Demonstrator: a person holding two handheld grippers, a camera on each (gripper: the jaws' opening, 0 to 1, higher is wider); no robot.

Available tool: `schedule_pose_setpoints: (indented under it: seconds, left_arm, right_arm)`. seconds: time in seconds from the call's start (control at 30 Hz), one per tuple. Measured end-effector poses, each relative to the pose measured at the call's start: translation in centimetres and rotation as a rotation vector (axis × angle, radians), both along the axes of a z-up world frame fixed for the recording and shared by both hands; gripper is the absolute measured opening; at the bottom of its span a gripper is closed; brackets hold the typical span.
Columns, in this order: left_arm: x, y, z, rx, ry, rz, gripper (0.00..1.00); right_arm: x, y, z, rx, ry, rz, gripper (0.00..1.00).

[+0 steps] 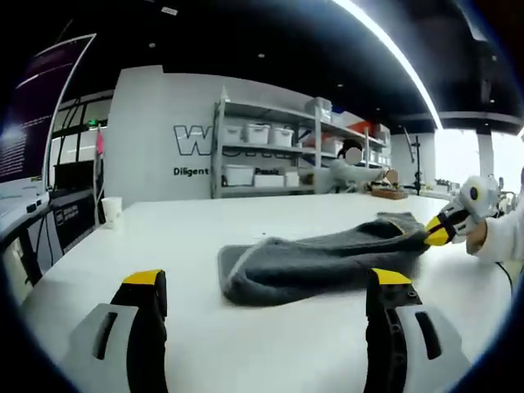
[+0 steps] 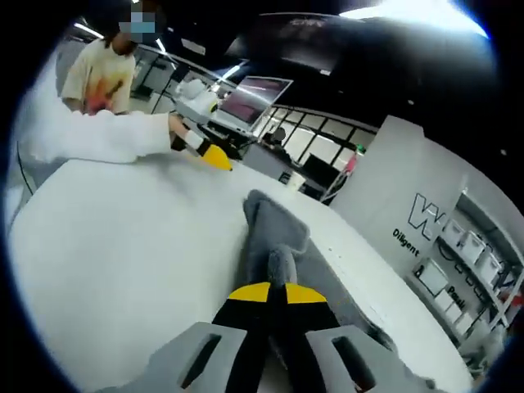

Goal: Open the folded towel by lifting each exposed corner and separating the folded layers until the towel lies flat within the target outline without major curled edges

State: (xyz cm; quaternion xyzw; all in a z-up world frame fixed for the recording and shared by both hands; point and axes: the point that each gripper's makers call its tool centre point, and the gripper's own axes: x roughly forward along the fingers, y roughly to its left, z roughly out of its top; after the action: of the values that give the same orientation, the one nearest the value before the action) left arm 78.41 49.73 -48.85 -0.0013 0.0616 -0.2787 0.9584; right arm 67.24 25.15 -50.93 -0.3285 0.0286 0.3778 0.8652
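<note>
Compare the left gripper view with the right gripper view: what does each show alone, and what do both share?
Left gripper view alone: the open left tongs above the table, and shelving holding white bins.

Right gripper view alone: a monitor and a person in a yellow shirt.

Both: the grey towel, with the right tongs shut on its edge.

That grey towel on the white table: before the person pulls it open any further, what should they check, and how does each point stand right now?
1. Right gripper has hold of the towel: ok, jaws closed on its edge.
2. Left gripper free for another corner: ok, jaws open above the table, short of the towel.
3. Towel already flat: not ok, folded and bunched.
4. Target outline located: cannot tell, no marking visible.
5. Table around the towel free for spreading: ok, only a paper cup far off.
</note>
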Motion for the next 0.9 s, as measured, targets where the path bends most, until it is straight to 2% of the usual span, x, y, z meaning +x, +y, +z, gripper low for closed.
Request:
schedule_pose_setpoints:
  seconds: [0.2, 0.4, 0.7, 0.9]
  left_arm:
    - [-0.2, -0.1, -0.1, 0.000, 0.002, 0.000, 1.00]
    - [-0.1, 0.0, -0.3, 0.003, 0.006, 0.001, 1.00]
    - [0.0, 0.0, -0.3, 0.004, 0.006, 0.002, 1.00]
    - [-0.3, -0.1, -0.3, 0.005, 0.006, 0.003, 1.00]
  right_arm:
    - [-2.1, 0.6, -0.9, -0.022, 0.015, 0.030, 0.00]
    - [-3.7, 1.2, -2.6, -0.042, 0.070, 0.065, 0.00]
    - [-4.3, 1.3, -4.2, -0.073, 0.126, 0.074, 0.00]
    - [-4.4, 1.3, -4.7, -0.064, 0.157, 0.101, 0.00]
